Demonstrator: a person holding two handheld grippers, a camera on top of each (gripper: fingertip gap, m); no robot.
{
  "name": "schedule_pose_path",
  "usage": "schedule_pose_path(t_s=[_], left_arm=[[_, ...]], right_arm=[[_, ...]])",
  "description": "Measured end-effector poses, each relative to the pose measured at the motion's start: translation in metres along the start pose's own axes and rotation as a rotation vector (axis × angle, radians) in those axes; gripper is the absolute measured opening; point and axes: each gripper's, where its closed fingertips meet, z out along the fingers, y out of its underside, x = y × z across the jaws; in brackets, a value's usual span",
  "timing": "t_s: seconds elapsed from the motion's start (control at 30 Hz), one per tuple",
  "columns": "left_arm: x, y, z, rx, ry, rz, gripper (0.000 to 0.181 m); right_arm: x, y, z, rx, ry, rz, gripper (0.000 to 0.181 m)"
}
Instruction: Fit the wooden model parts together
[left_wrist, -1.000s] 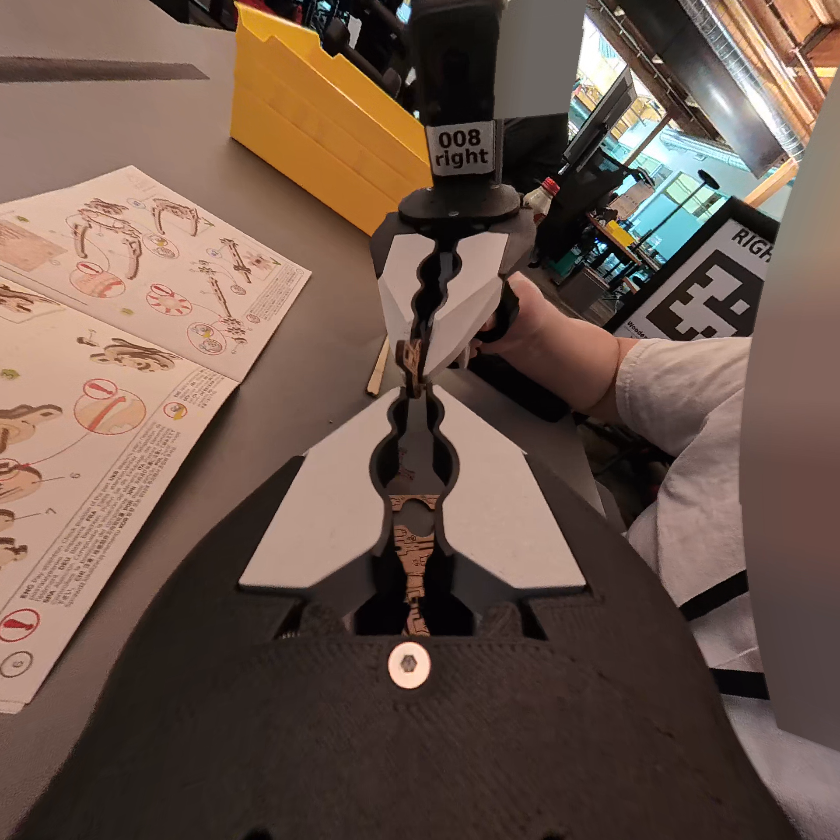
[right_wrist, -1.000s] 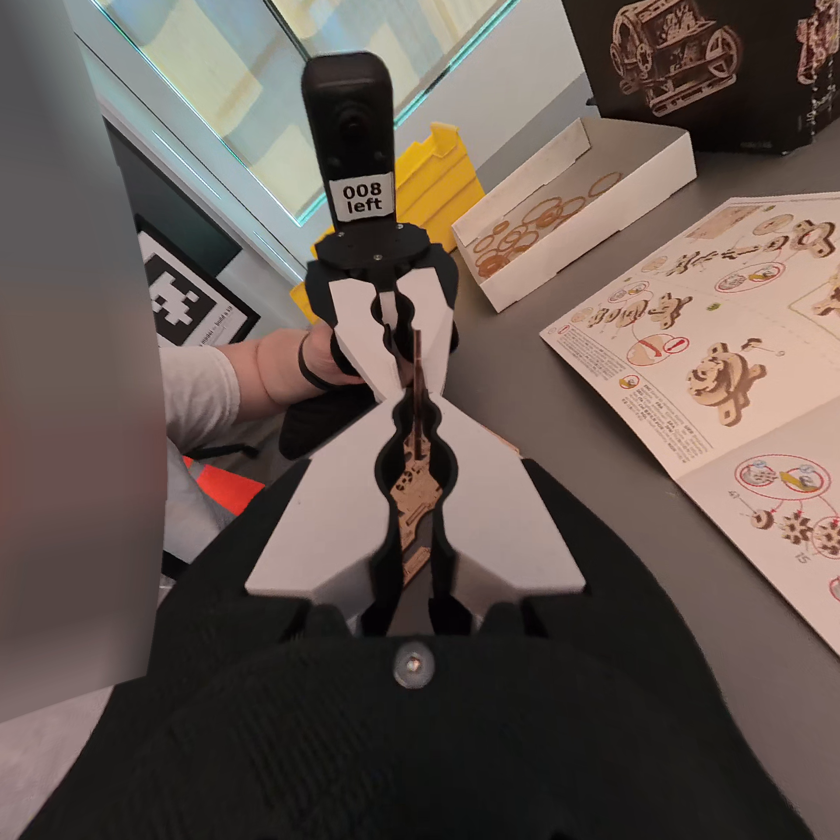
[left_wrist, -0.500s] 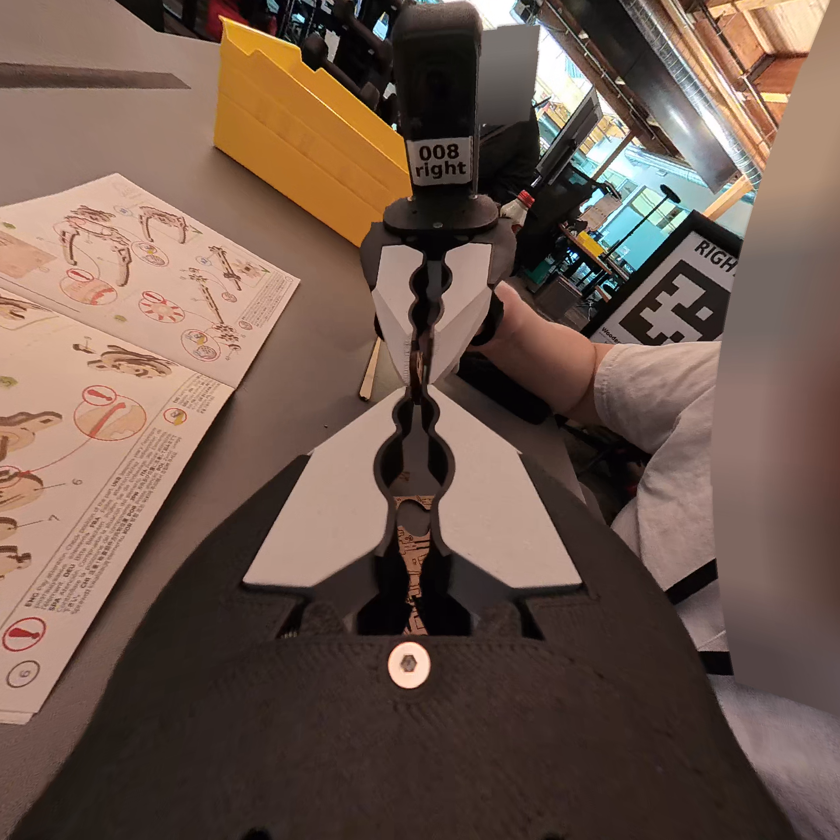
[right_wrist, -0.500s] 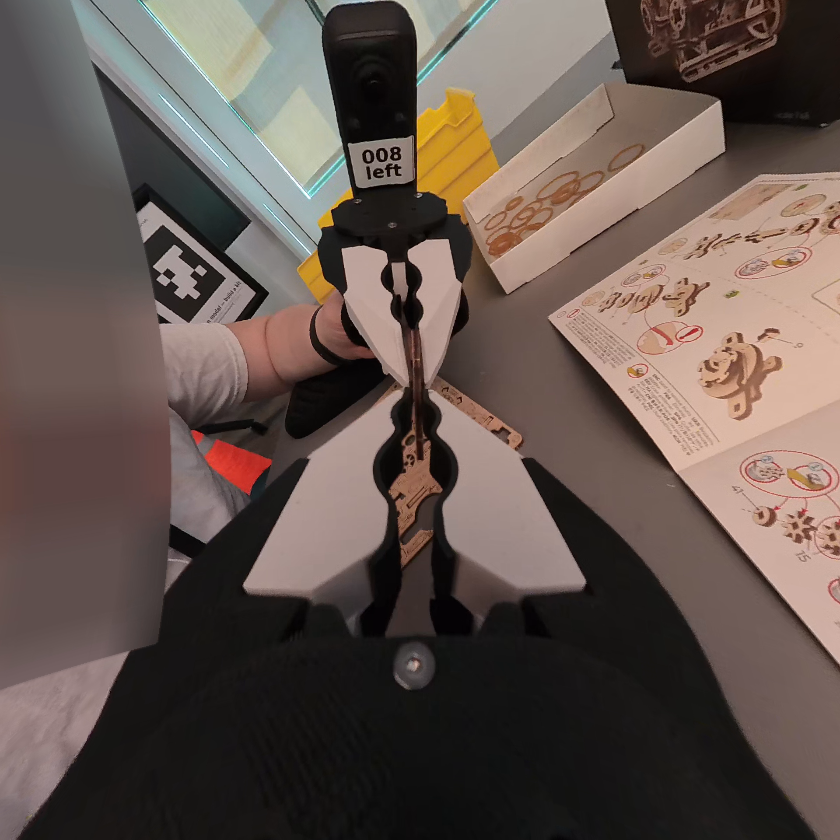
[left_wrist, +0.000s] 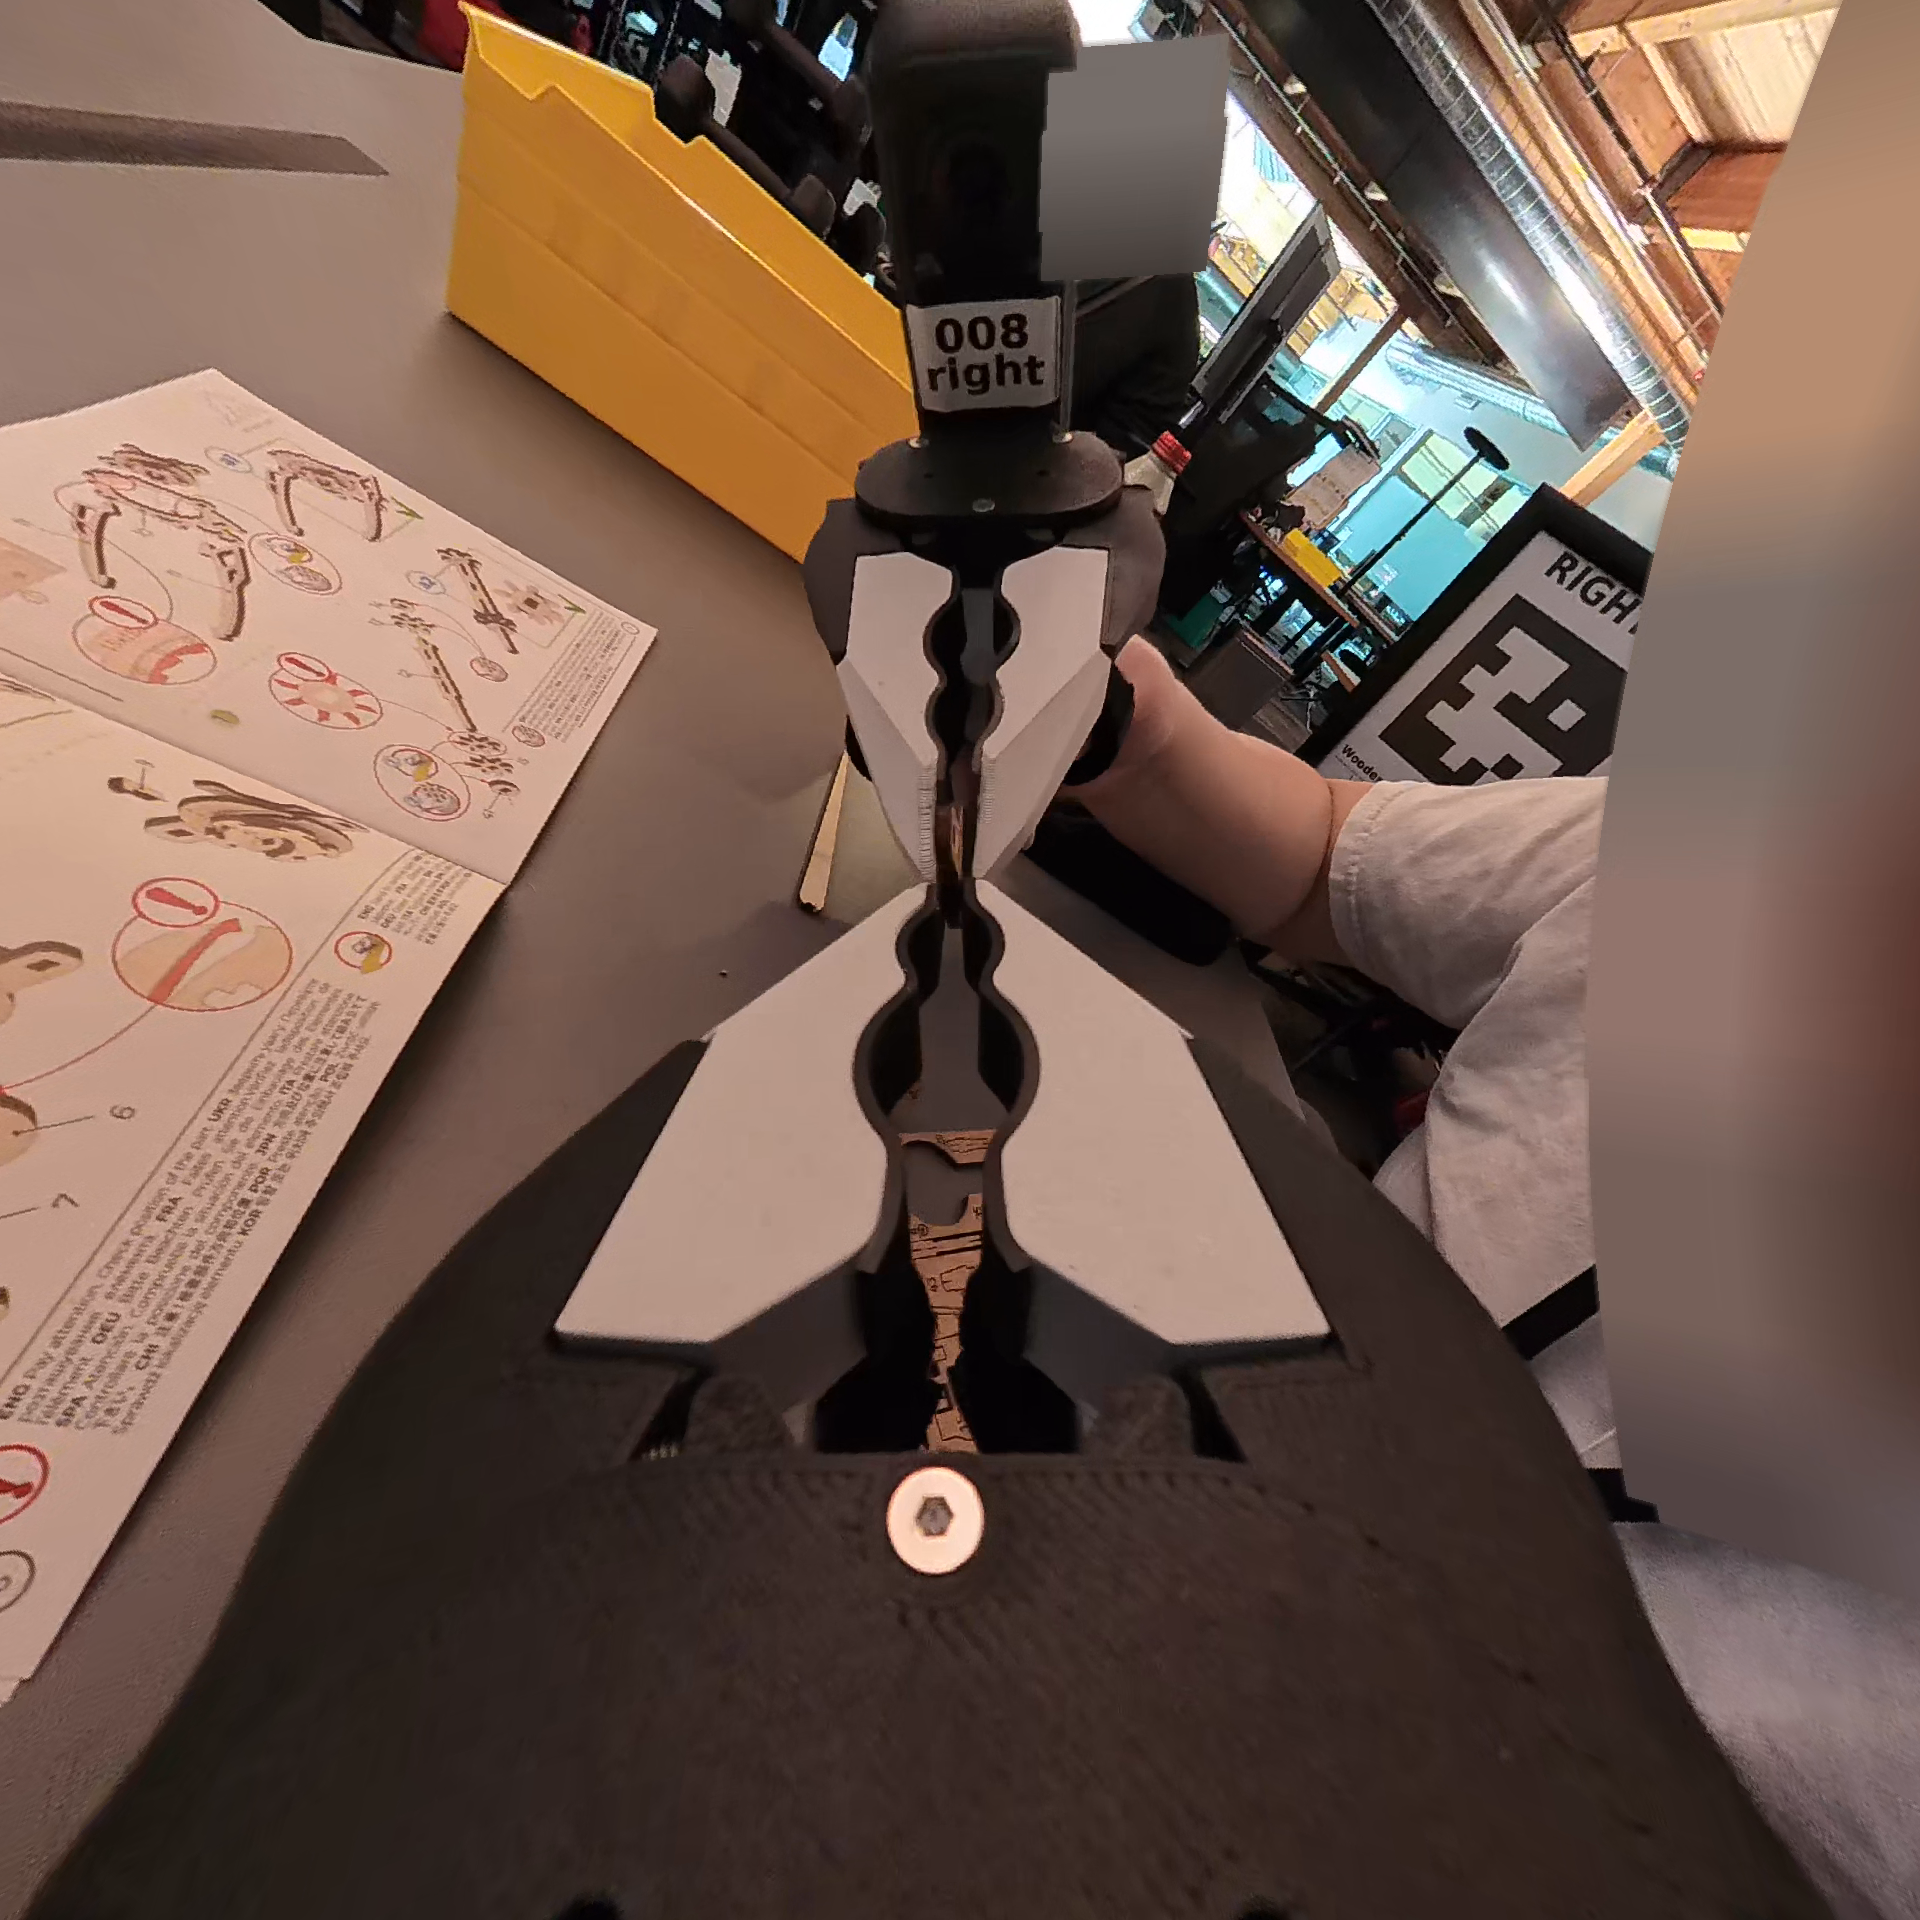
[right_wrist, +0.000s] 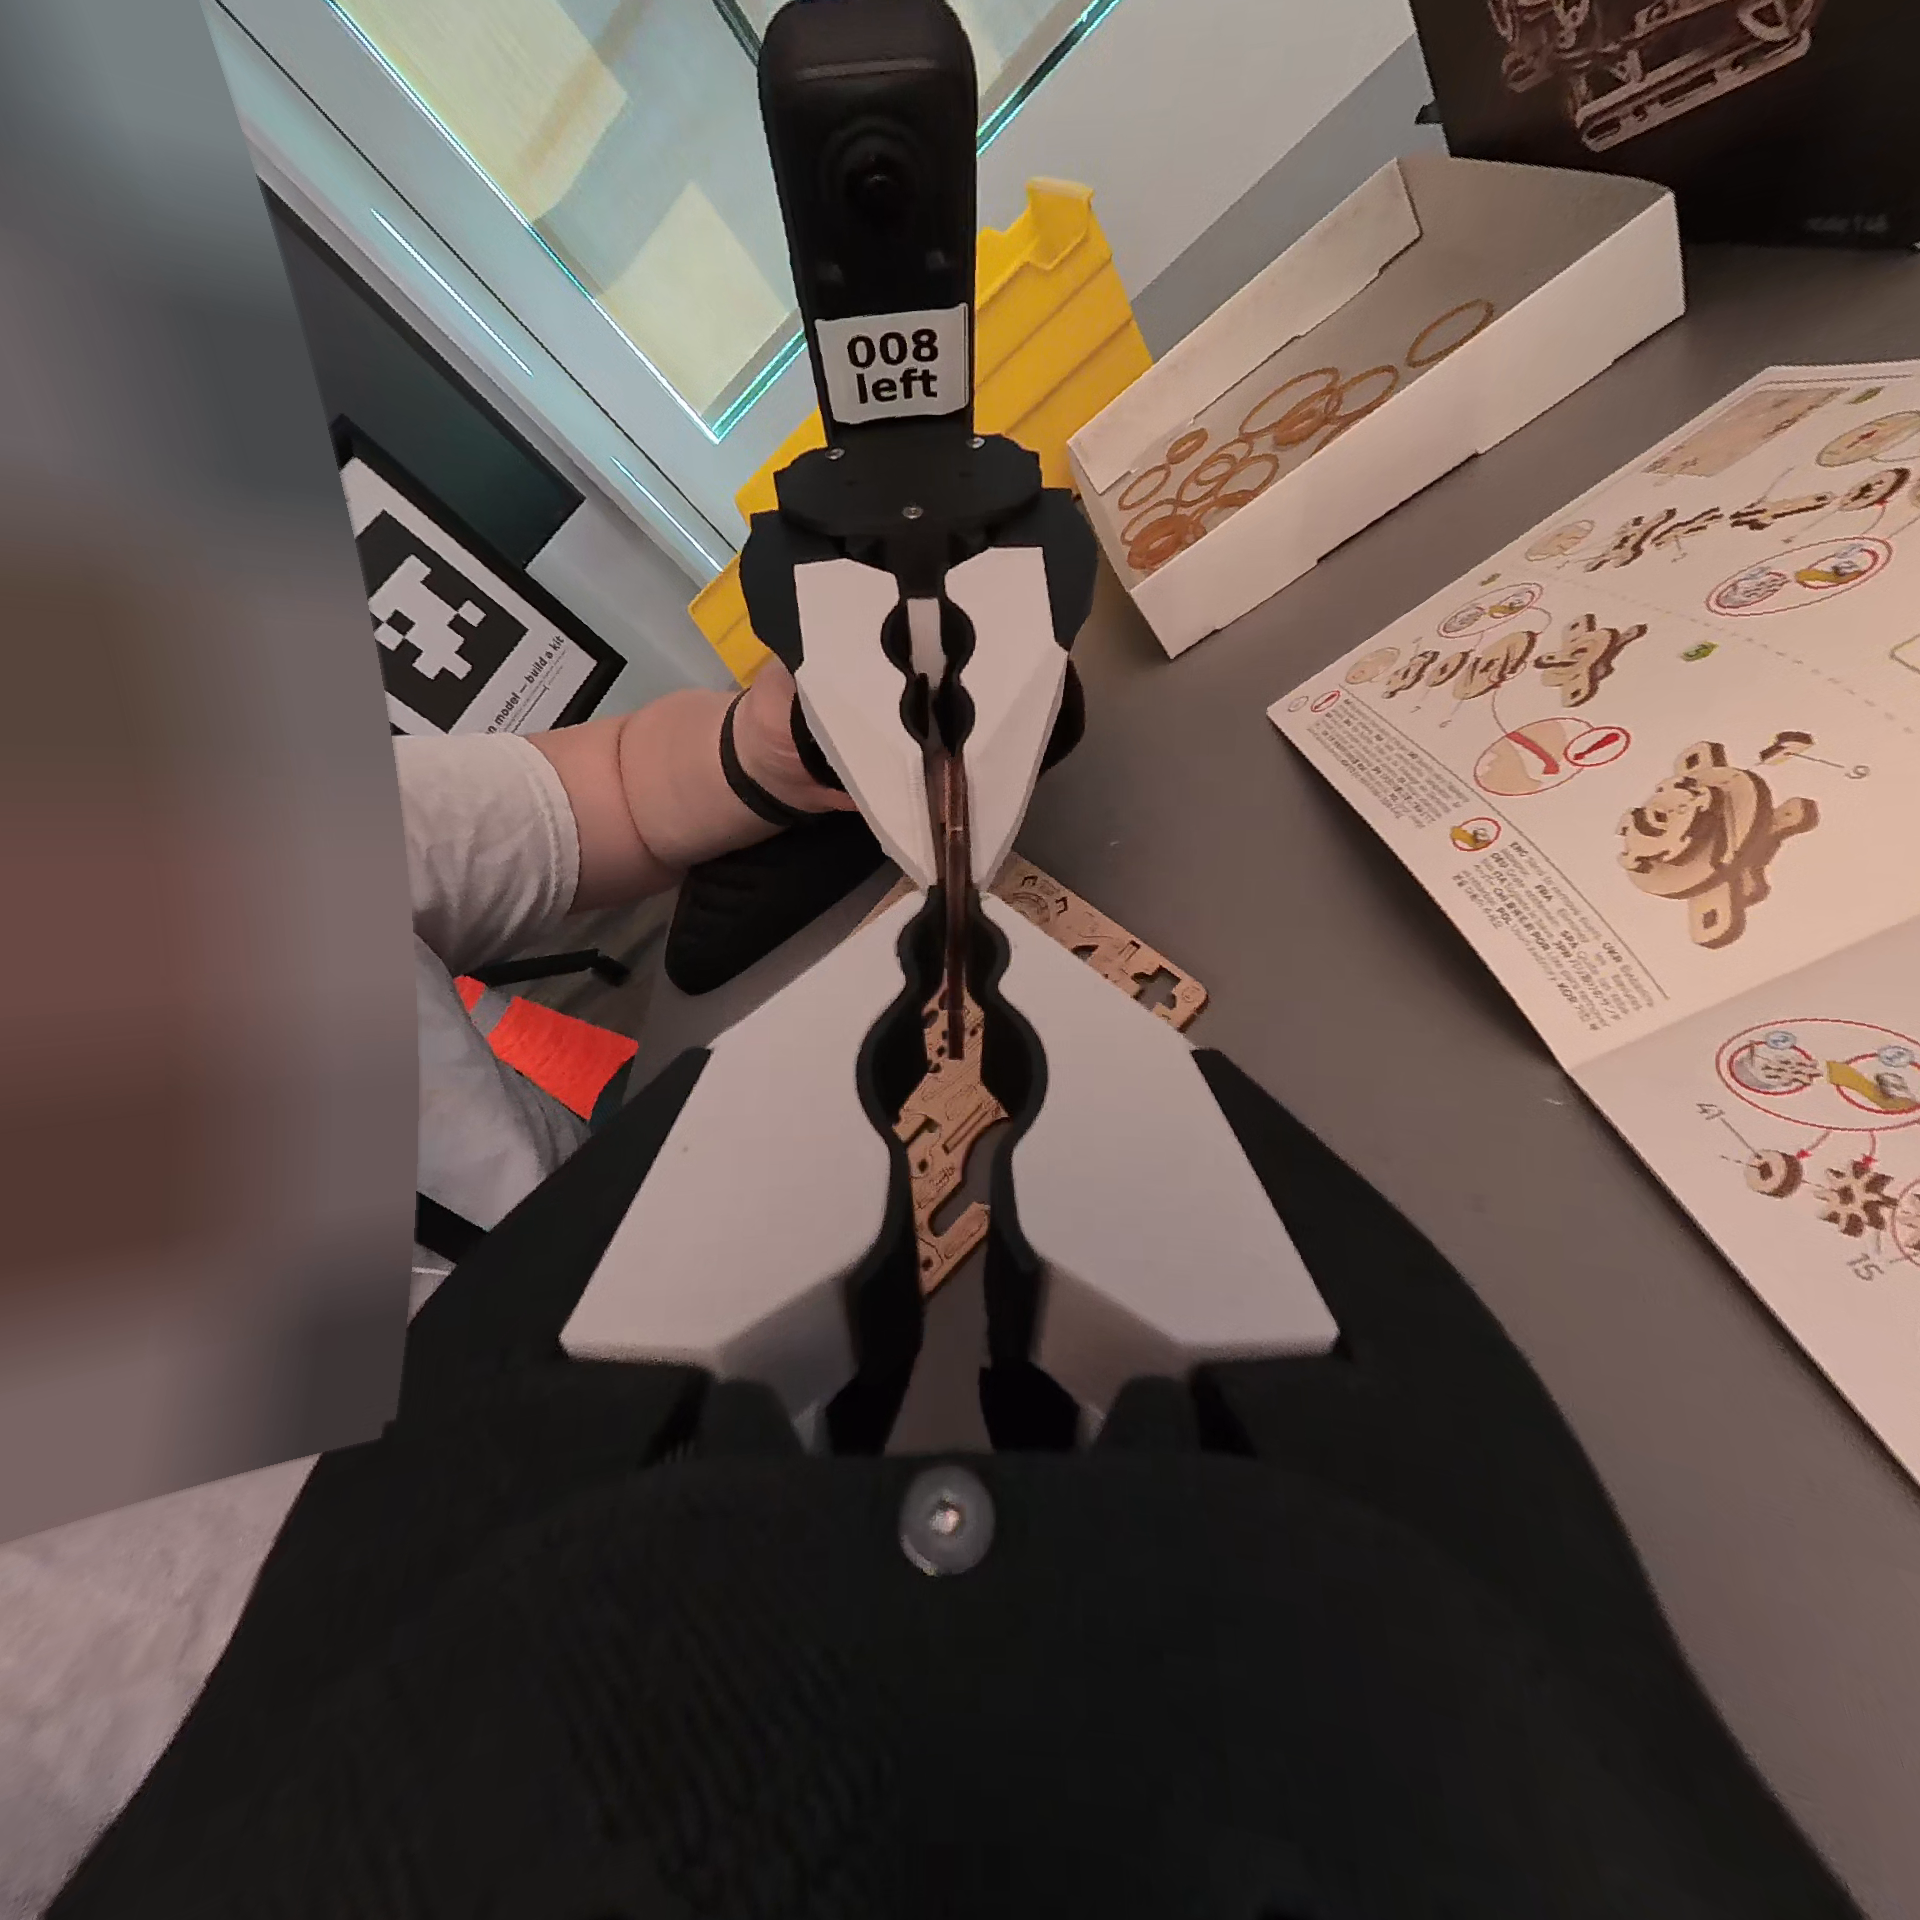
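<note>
My two grippers meet tip to tip above the grey table (left_wrist: 707, 790). My left gripper (left_wrist: 951, 906) is shut on a thin flat wooden part seen edge-on (right_wrist: 950, 831). In the right wrist view this part reaches from the left gripper (right_wrist: 943, 868) in between my right gripper's fingers (right_wrist: 790, 1091). My right gripper (right_wrist: 951, 904) is shut. The left wrist view shows a small wooden part (left_wrist: 950, 831) pinched in the right gripper's tips (left_wrist: 954, 868). The two parts touch where the tips meet; the joint itself is hidden.
A cut-out wooden sheet (right_wrist: 1101, 961) lies on the table under the grippers. An open instruction booklet (left_wrist: 260, 831) lies beside them. A yellow bin (left_wrist: 665, 312) and a white box of wooden rings (right_wrist: 1351, 416) stand farther back. A wooden stick (left_wrist: 821, 847) lies by the person's hand (left_wrist: 1216, 790). Only a small space, under 4 cm, lies between the two pairs of fingers.
The two grippers have lined up straighter and closed in tip to tip. The thin part now reaches farther in between the right gripper's fingers. Both stay shut.
</note>
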Motion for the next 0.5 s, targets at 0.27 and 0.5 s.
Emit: schedule_pose_path(t_s=[0.27,0.5], left_arm=[[0.0007,-0.0043,-0.0012,0.035,-0.076,0.028,0.000],[-0.0038,-0.0036,-0.0005,0.077,-0.064,-0.059,0.000]], right_arm=[[0.0001,-0.0052,-0.0008,0.022,-0.014,0.041,0.000],[0.0052,-0.0047,-0.0011,0.028,0.035,0.043,0.000]])
